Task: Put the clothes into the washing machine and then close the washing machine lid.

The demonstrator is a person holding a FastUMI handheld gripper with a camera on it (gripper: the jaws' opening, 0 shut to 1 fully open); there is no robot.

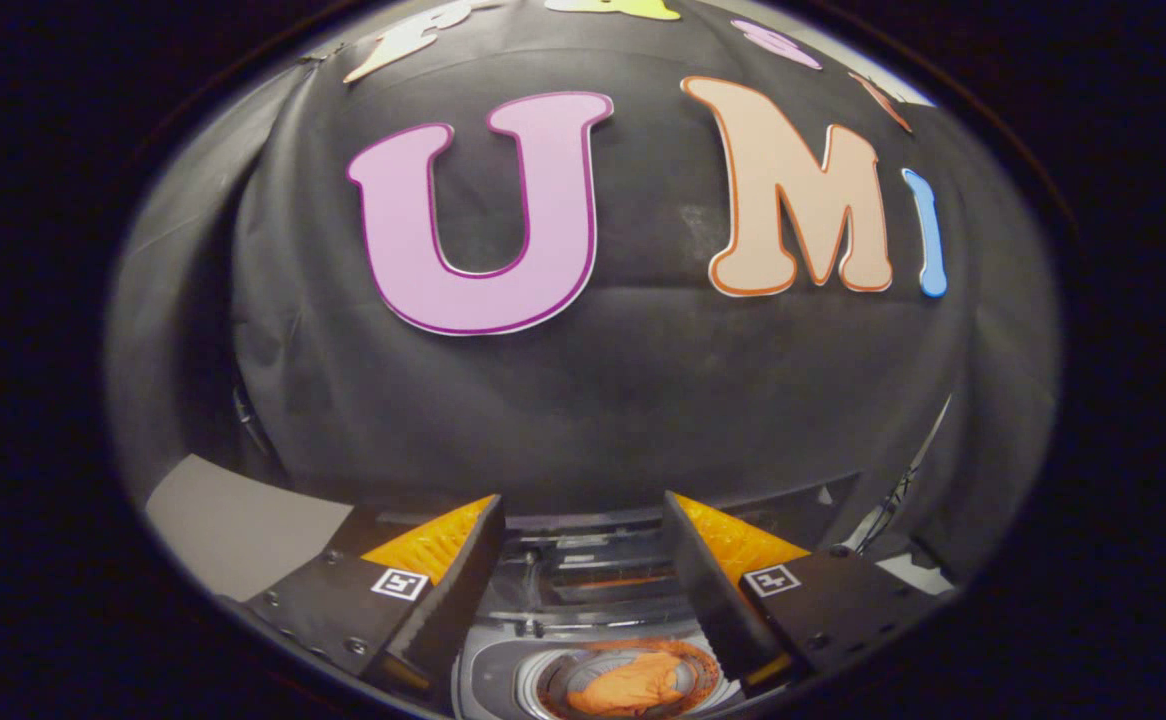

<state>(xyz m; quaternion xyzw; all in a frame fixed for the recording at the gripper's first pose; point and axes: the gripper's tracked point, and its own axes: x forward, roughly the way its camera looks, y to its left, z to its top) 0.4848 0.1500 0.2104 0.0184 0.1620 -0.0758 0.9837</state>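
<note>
Clothes point(633, 685), an orange bundle, lie down inside the round drum point(553, 690) of the washer point(488, 670), seen from above in the near gap between the two fingers. The drum's ringed rim curves around the bundle, and the washer's pale grey top surrounds the rim. The bundle sits slightly right of the gap's middle, closer to the right finger than to the left.

The gripper point(583, 510) hangs over the washer with its fingers spread wide apart, released, with nothing held between them. Neither finger touches the clothes or the drum. Each finger carries a small square marker on its outer block, one on the left point(400, 584) and one on the right point(772, 579).

Just beyond the drum, still between the fingers, the raised lid point(593, 575) stands at the washer's back; it shows as dark, glossy bands with faint reflections, so the washer is open. Its exact tilt cannot be told.

To the left of the left finger lies a flat grey surface point(233, 530). To the right of the right finger a thin cable point(893, 500) runs up along the wall, with a pale patch near it.

Farthest off, the booth's black cloth wall point(603, 400) rises behind everything, creased in soft folds.
</note>
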